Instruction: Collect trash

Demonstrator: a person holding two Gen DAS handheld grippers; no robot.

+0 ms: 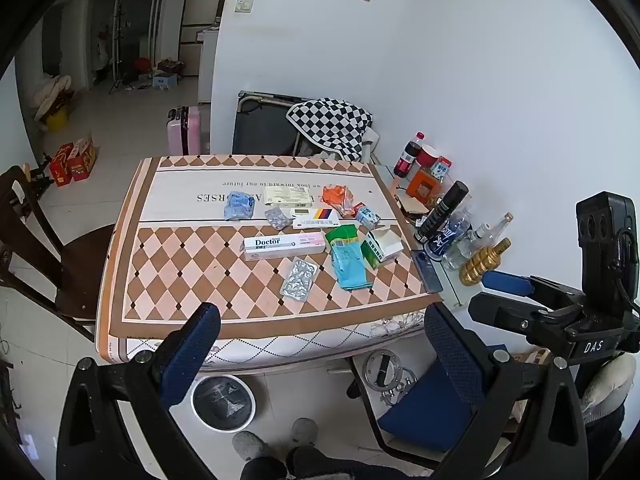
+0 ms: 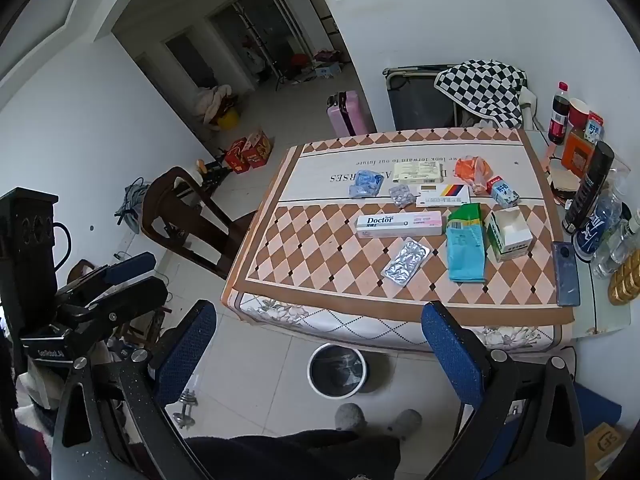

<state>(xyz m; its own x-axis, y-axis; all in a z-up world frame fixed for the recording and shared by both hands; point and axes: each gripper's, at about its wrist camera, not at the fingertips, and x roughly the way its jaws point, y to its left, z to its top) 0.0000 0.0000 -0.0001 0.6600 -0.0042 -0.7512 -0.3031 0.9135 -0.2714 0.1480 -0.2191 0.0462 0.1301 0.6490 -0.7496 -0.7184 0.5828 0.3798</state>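
Observation:
Trash lies on a table with a checked cloth (image 1: pixel 192 276) (image 2: pixel 320 264): a white "Doctor" box (image 1: pixel 284 246) (image 2: pixel 400 224), a silver blister pack (image 1: pixel 300 279) (image 2: pixel 405 262), a blue packet (image 1: pixel 349 266) (image 2: pixel 465 254), an open green-white carton (image 1: pixel 382 246) (image 2: pixel 509 238), an orange wrapper (image 1: pixel 338 196) (image 2: pixel 472 170), and a crumpled blue wrapper (image 1: pixel 239 205) (image 2: pixel 365 183). A round bin (image 1: pixel 223 402) (image 2: pixel 337 370) stands on the floor below the table's near edge. My left gripper (image 1: pixel 324 344) and right gripper (image 2: pixel 320 344) are both open and empty, held before the table's near edge.
A dark wooden chair (image 1: pixel 52 256) (image 2: pixel 188 216) stands left of the table. Bottles and cans (image 1: pixel 444 212) (image 2: pixel 588 192) crowd a glass side table on the right, with a phone (image 1: pixel 426 272) (image 2: pixel 566 274) at the cloth's right edge. The person's slippers (image 1: pixel 276 440) (image 2: pixel 376 418) are near the bin.

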